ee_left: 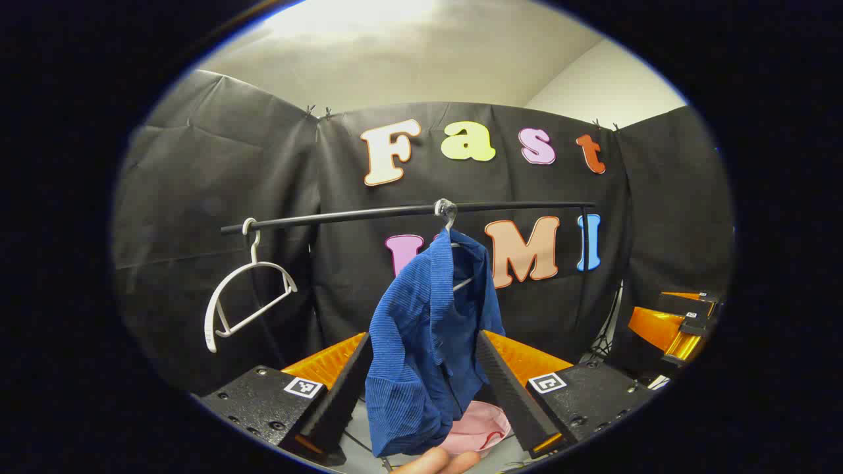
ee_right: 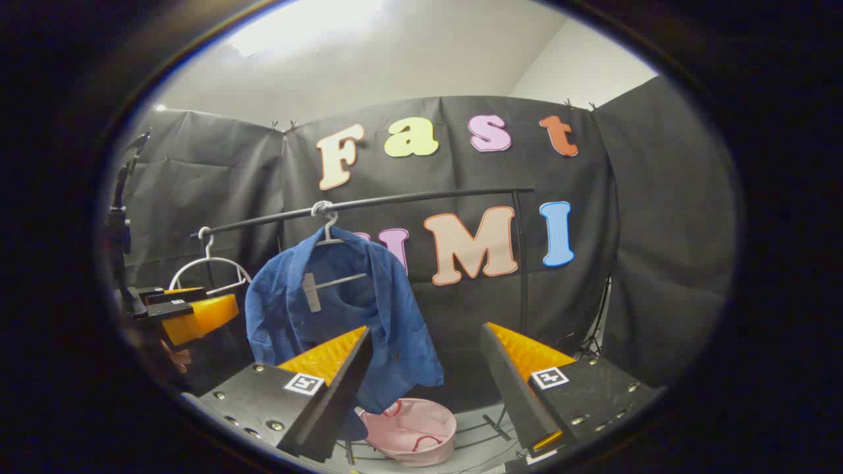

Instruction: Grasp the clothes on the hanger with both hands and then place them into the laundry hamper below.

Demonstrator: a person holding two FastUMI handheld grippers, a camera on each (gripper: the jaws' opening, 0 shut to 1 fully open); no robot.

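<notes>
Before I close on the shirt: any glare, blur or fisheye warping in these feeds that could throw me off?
Left gripper view: ceiling light blows out the top; the rail bows from fisheye; the blue shirt is sharp. Right gripper view: similar glare at the top, curved rail, shirt and pink hamper clear; edges darken.

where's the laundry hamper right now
In the right gripper view the pink laundry hamper sits on the floor low in the centre, directly under the blue shirt hanging on the rail.
</notes>
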